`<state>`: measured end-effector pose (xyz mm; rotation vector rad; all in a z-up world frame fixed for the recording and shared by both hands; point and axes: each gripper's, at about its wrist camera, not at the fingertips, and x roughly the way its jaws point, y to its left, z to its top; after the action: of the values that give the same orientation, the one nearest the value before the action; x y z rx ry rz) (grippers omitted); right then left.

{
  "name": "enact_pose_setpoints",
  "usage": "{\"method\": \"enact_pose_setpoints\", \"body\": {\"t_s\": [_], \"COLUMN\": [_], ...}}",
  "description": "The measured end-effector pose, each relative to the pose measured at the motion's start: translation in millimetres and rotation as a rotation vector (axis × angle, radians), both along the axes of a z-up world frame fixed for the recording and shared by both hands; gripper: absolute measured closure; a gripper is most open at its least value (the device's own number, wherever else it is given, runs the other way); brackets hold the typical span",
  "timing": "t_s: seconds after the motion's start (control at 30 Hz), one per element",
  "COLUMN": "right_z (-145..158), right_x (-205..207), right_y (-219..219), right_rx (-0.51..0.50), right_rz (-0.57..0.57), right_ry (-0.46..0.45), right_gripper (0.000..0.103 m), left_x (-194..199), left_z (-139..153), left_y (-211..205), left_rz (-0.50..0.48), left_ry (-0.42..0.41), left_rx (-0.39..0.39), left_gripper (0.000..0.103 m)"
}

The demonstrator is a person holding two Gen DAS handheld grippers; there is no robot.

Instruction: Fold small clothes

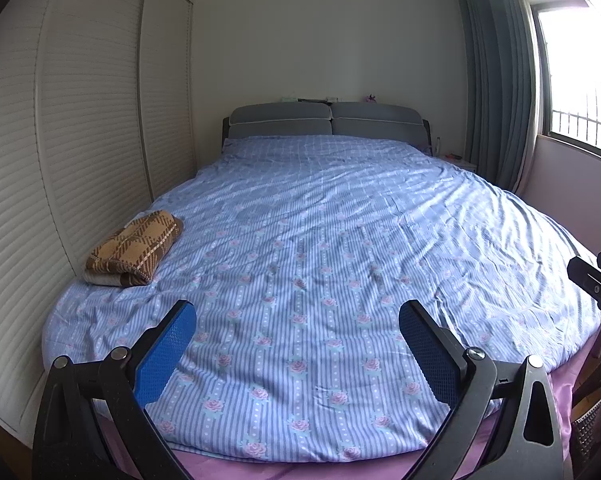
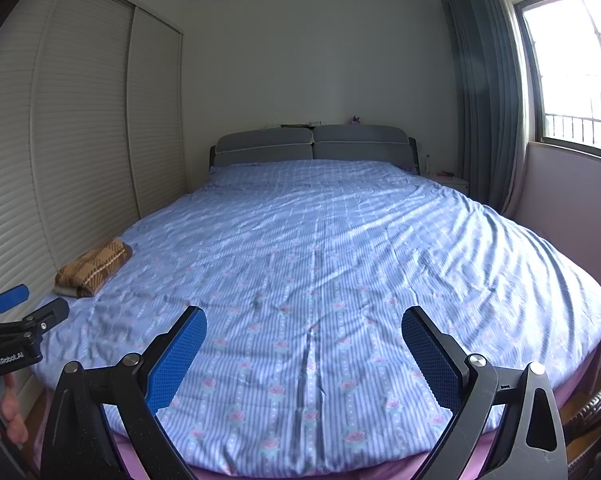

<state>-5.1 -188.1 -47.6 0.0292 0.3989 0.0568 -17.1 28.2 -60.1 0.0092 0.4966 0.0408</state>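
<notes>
Nearest the lens, the left gripper is seen w/ jaws spread wide, blue pads apart, nothing held btwn them. The right gripper is likewise released, its blue pads spread apart and empty. Both are held over the foot end of the bed, not touching the cover. In the right wrist view the left gripper is also caught at the left edge, a fingertip of the person's hand seen below it; in the left wrist view part of the right gripper is seen at the right edge.

Under the grippers a pink sheet edge is seen below the blue striped duvet, printed w/ pink roses, wrinkled esp. on the right side.

Further in, at the left edge of the duvet near the louvred wardrobe doors, a folded brown plaid garment is laid flat, a pale layer showing at its near end. It is well apart from both grippers.

At the far end a grey padded headboard is seen, small items on the ledge behind it too small to tell. Grey-green curtains and a bright window are on the right.
</notes>
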Motion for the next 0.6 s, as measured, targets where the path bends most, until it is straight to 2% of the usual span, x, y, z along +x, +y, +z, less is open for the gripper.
{"method": "enact_pose_setpoints", "body": {"t_s": [0.6], "right_z": [-0.6], "right_x": [-0.2], "right_y": [-1.2], "right_rx": [0.002], "right_rz": [0.003], "right_ry": [0.002], "right_gripper": [0.004], "left_x": [-3.5], "left_z": [2.4], "left_y": [-0.3], "left_rz": [0.005], "left_ry": [-0.008], "left_rx": [0.007], "left_gripper": [0.0]}}
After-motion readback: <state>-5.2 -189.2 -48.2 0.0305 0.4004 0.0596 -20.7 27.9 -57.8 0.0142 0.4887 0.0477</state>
